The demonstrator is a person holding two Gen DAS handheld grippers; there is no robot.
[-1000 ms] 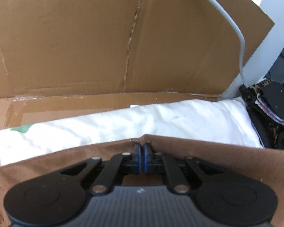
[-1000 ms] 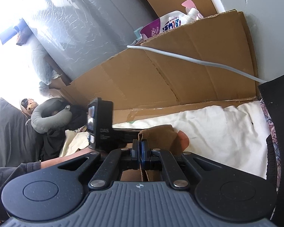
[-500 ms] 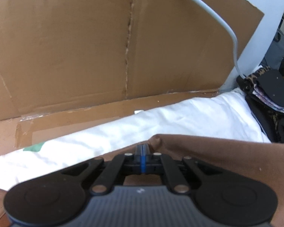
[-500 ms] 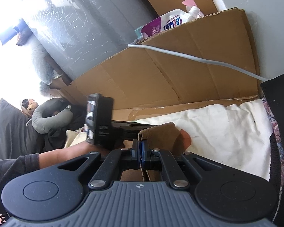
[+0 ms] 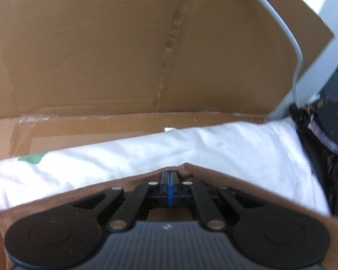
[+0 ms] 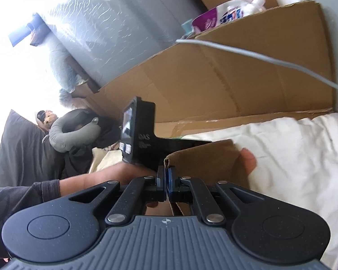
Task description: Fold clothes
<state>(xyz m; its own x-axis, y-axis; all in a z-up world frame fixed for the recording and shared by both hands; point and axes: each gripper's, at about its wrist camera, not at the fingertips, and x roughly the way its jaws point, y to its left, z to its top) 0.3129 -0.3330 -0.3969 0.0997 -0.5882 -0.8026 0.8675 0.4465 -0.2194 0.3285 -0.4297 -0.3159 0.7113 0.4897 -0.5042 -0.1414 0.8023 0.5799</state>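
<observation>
Both grippers, left gripper (image 5: 169, 175) and right gripper (image 6: 166, 173), were closed on the brown cloth (image 5: 247, 193), which seemed lifted above the white sheet (image 5: 214, 144) before the cardboard (image 5: 124, 56).

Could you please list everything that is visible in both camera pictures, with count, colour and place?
brown garment: one, brown, its edge pinched by both grippers
white sheet: one, white, under the garment
cardboard panel: one, tan, upright behind the sheet
cable: one, grey, across the cardboard
neck pillow: one, grey, far left
bottles: several, white and pink, behind the cardboard
left gripper: black, shut on the garment
right gripper: black, shut on the garment
hand: one, behind the garment
</observation>
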